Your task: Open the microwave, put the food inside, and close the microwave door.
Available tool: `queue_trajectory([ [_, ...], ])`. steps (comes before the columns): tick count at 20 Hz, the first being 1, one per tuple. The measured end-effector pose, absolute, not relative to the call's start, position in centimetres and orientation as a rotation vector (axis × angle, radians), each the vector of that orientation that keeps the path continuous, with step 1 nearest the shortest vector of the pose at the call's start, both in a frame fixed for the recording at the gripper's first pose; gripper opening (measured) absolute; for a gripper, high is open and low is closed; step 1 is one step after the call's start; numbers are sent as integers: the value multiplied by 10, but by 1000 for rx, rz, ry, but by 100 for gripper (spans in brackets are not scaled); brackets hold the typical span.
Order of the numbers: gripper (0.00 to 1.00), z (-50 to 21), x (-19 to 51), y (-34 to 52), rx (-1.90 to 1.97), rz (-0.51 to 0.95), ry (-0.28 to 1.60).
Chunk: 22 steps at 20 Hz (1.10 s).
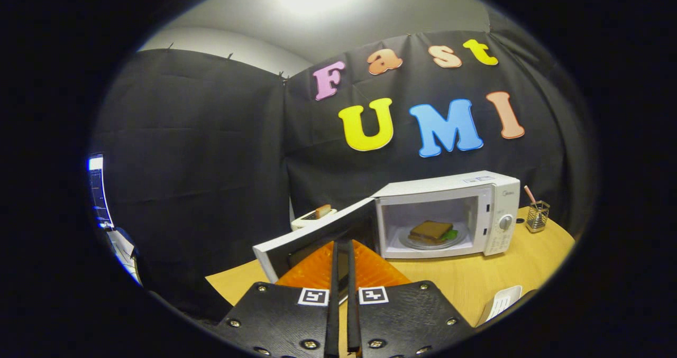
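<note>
Sandwich (pixel 431 231) is already on its plate inside the microwave (pixel 449 213), ahead and right of the hand-held gripper (pixel 342 252). Fingers nearly together, holding nothing, tips right at the open door (pixel 312 236), probably to push it closed.

Color rundown: the microwave (pixel 449 210) is all white, body and open door (pixel 312 239) edge alike, with a pale cavity. Inside sits a brown sandwich (pixel 429 231) with a bit of green peeking out on the right, on a clear-looking plate (pixel 423 243). The table (pixel 476 276) is a light yellowish wood tone. Far left of the microwave there's a white toaster (pixel 309 218) with a tan slice in it. To the right, a wire-mesh cup (pixel 538 216) holds something pinkish. The gripper (pixel 342 252), fingers nearly together, carries two black-and-white square markers (pixel 342 295).
</note>
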<state>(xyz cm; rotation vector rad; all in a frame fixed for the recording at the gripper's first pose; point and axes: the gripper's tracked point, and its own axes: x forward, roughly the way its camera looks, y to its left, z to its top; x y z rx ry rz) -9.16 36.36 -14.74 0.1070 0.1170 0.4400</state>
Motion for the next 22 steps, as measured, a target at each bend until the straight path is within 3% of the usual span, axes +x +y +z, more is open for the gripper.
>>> queue_trajectory([
  [6, 6, -137, -113, 451, 106, 601, 127],
  [11, 7, -169, -101, 500, 94, 640, 196],
  [17, 6, -192, -81, 512, 77, 594, 228],
  [18, 1, -194, -82, 512, 84, 594, 237],
  [22, 1, -190, -87, 495, 74, 558, 205],
])
